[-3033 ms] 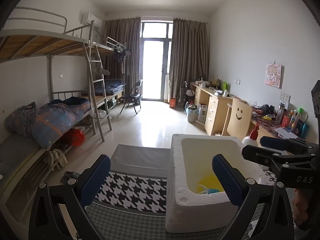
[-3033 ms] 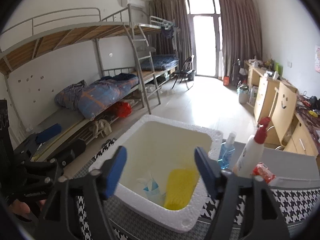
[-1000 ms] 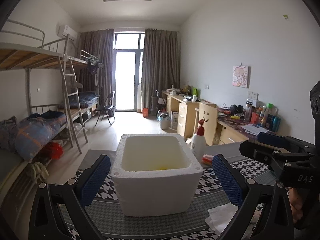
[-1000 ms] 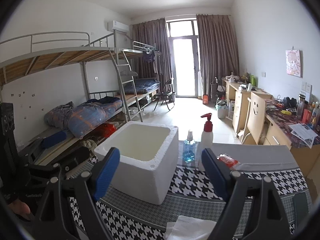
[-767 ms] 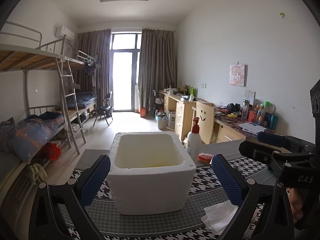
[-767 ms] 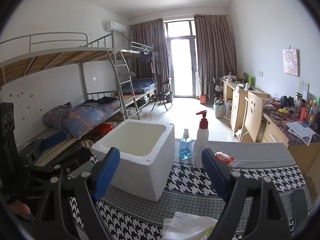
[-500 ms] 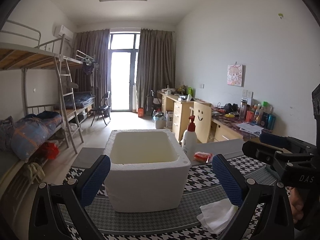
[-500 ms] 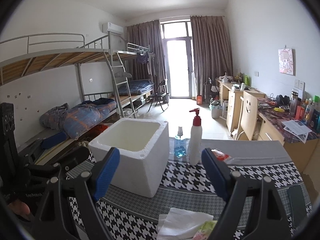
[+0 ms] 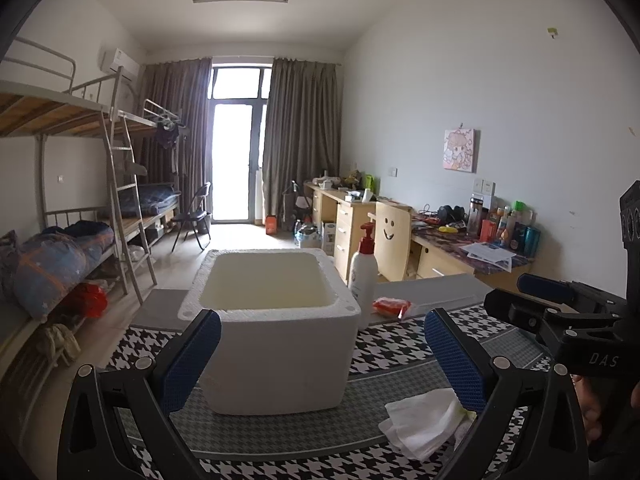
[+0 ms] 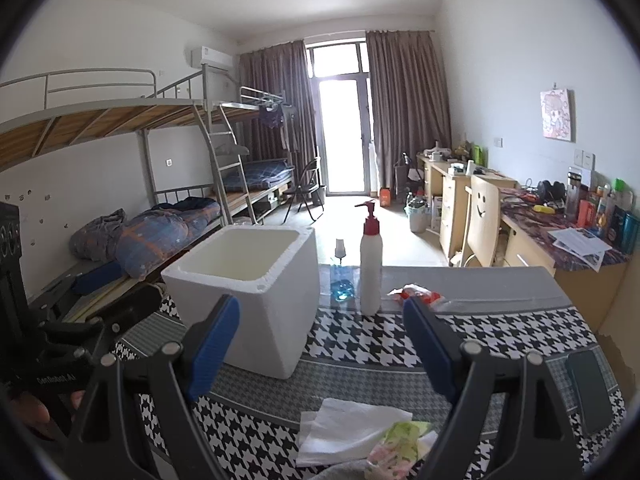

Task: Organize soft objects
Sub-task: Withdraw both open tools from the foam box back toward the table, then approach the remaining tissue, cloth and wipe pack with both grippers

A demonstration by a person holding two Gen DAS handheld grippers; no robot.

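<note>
A white foam box [image 9: 276, 336] [image 10: 244, 292] stands open on the houndstooth tablecloth. A white cloth [image 9: 424, 424] [image 10: 352, 428] lies on the table in front of it, with a green and pink patterned soft item [image 10: 400, 444] beside it near the front edge. My left gripper [image 9: 320, 352] is open and empty, held back from the box. My right gripper [image 10: 320, 340] is open and empty, above the cloth.
A white pump bottle with red top [image 9: 363, 276] [image 10: 371, 264], a small blue bottle [image 10: 341, 280] and a red packet [image 9: 390, 306] [image 10: 416, 294] stand behind the box. A dark phone [image 10: 588, 388] lies at the right. Bunk beds left, desks right.
Both grippers have pulled back and lowered from over the box. The box interior has dropped out of sight, and the white cloth has come into view in front.
</note>
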